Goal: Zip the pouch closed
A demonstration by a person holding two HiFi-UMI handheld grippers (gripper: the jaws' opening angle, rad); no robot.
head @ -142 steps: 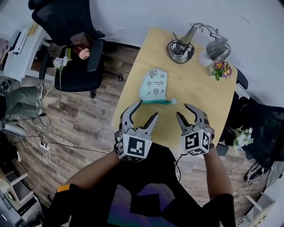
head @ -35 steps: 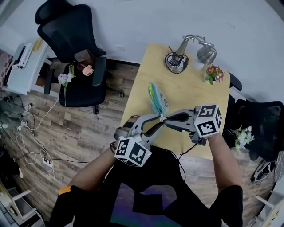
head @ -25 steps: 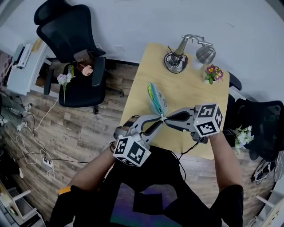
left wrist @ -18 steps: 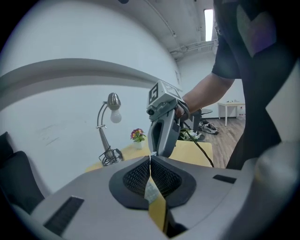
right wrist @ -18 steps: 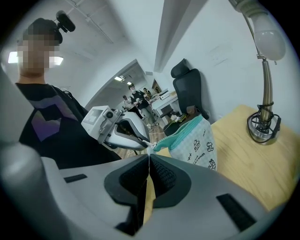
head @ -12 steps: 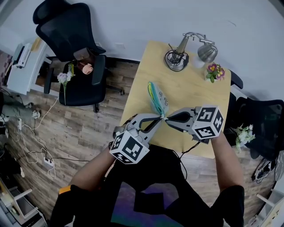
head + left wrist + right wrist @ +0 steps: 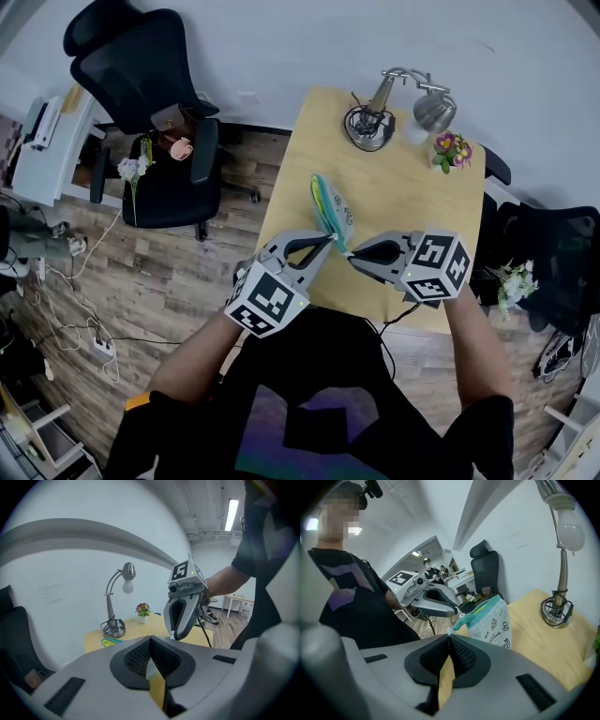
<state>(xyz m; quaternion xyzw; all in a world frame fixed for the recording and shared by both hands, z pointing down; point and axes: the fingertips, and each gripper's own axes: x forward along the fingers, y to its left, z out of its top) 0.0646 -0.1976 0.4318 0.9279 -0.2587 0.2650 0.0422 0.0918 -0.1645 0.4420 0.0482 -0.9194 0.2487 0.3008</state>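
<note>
The pouch (image 7: 332, 210) is pale with small printed drawings and a teal zipper band. It hangs above the wooden table (image 7: 422, 206), its mouth gaping along the top. My left gripper (image 7: 328, 242) is shut, and in the right gripper view its tip (image 7: 456, 615) pinches the small white zipper pull at the near end of the pouch (image 7: 492, 620). My right gripper (image 7: 352, 257) is shut on the teal end of the zipper band (image 7: 450, 631). The two tips sit almost together. In the left gripper view, my left gripper (image 7: 150, 638) hides what it holds, and the right gripper (image 7: 173, 637) reaches in just beyond.
A desk lamp (image 7: 375, 103) and a small flower pot (image 7: 453, 150) stand at the table's far end. A black office chair (image 7: 150, 103) is on the wooden floor to the left. The table's near edge lies just under the grippers.
The left gripper's jaws have closed at the zipper's near end. It has rolled and shifted slightly left. The right gripper and the pouch have stayed where they were.
</note>
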